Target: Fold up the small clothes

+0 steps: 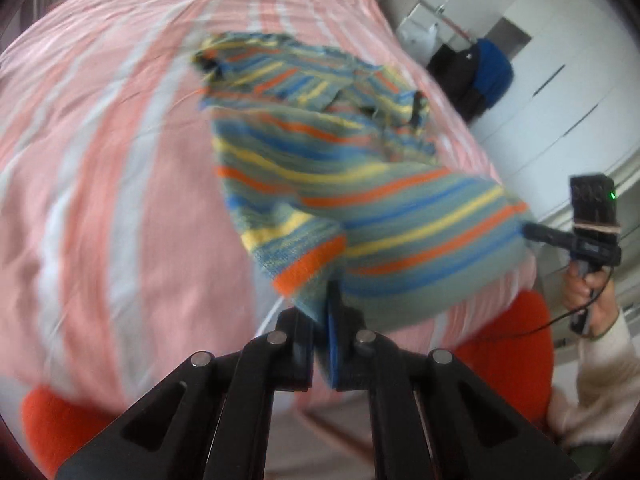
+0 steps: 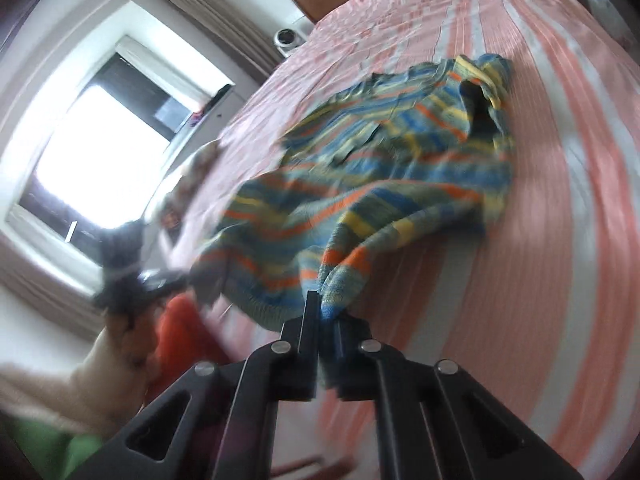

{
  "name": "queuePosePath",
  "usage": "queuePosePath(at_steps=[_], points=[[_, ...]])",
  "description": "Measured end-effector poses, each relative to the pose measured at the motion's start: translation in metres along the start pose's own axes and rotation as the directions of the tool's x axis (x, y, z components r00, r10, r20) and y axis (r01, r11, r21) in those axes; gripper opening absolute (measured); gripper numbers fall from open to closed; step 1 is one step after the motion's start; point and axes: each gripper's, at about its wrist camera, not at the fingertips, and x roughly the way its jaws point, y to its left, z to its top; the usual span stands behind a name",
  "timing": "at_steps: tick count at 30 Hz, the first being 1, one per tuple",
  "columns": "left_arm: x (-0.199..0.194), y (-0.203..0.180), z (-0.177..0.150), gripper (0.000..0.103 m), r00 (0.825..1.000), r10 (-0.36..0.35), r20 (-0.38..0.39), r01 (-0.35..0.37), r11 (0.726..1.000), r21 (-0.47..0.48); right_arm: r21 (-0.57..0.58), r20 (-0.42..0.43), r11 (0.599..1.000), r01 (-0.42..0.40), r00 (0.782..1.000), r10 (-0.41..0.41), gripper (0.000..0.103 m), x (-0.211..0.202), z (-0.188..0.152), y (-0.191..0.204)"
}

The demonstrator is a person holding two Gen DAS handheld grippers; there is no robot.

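Pink striped bedspread [image 1: 120, 168], white wardrobe [image 1: 560, 92], window [image 2: 92, 160].

Motion blur softens your striped knit garment [image 1: 360, 184] and the bedspread [image 1: 100, 160] in both views. In the right wrist view, your left hand [image 2: 128, 344] and its gripper [image 2: 120, 276] smear beyond detail. Fabric hides the fingertips of both grippers.

I can't read any text, label, brand or number in either wrist view. Both pictures are blurred, and nothing I see carries legible writing.
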Motion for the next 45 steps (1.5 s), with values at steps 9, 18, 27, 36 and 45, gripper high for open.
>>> queuePosePath(at_steps=[9, 18, 27, 36, 45], points=[[0.031, 0.044, -0.035, 0.008, 0.989, 0.129, -0.076, -0.133, 0.990, -0.048, 0.155, -0.105, 0.959, 0.238, 0.969, -0.224, 0.006, 0.019, -0.099, -0.021], [0.025, 0.058, -0.028, 0.062, 0.999, 0.040, -0.004, -0.040, 0.995, -0.091, 0.148, -0.062, 0.968, 0.203, 0.979, -0.195, 0.038, 0.027, -0.089, -0.031], [0.001, 0.067, -0.043, 0.002, 0.998, 0.059, -0.014, -0.060, 0.988, -0.144, 0.124, -0.063, 0.945, 0.302, 0.953, -0.296, 0.002, -0.015, -0.100, -0.016], [0.050, 0.030, -0.052, 0.005, 0.937, 0.349, -0.028, -0.348, 0.937, 0.030, 0.182, -0.153, 0.898, 0.401, 0.914, -0.377, 0.002, 0.031, -0.112, -0.057], [0.014, 0.056, -0.073, 0.035, 0.965, 0.262, 0.020, -0.258, 0.959, -0.114, 0.191, -0.118, 0.899, 0.395, 0.918, -0.378, 0.002, 0.024, -0.116, -0.060]])
